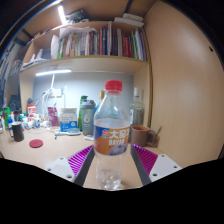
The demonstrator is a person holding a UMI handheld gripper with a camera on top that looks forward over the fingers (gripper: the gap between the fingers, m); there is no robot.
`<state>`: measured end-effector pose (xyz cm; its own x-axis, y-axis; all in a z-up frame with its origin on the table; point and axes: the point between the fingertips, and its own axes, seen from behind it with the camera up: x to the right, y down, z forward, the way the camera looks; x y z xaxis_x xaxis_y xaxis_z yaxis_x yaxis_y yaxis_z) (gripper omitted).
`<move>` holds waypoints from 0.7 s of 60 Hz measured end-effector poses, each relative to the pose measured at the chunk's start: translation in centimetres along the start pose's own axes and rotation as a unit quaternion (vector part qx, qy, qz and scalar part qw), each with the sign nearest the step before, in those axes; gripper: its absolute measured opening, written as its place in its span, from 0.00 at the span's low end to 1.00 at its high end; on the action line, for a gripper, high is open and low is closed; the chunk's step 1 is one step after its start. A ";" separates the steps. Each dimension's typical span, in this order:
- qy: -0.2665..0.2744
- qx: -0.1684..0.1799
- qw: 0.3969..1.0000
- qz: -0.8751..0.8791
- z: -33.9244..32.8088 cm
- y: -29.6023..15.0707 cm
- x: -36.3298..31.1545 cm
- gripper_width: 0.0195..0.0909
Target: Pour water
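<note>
**Water bottle stood between the spread fingers of a gripper on a cluttered bench**

The gripper (112,168) is seen from behind, with its two fingers spread wide apart. A magenta pad (146,158) is carried on the inner face of each finger. A clear plastic water bottle (112,140) is stood upright between the fingers, on the pale bench (40,160). Its red cap (114,86) is on, and an orange label is wrapped around its middle. A small gap is seen at either side between the bottle and the pads, so the bottle is not pinched.

Beyond the bottle, towards the wall, a grey jug-like container (87,115) and a smaller clear bottle (136,108) are placed. A brown cup (140,135) is set just to the right of the water bottle. Further left, a red lid (36,143) is laid flat on the bench, near dark jars and assorted small items that cannot be told apart. Above it all, a wooden shelf (95,62) filled with upright books (100,42) is fixed, with a strip light beneath it.
</note>
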<state>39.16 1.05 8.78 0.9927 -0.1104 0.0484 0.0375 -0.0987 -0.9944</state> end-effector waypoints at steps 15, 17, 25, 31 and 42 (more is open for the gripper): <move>0.020 0.018 1.000 0.003 3.8 -0.3 0.9 0.41; 0.021 0.022 1.000 -0.001 4.0 -0.3 0.7 0.41; 0.029 0.021 0.999 0.006 4.5 -0.1 -0.4 0.34; 0.019 0.016 1.000 0.000 5.0 -1.1 -2.3 0.34; -0.011 0.051 0.993 -0.110 6.3 -8.4 -9.6 0.34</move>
<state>30.00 9.13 16.05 0.9616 -0.0765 0.2636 0.2631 -0.0175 -0.9646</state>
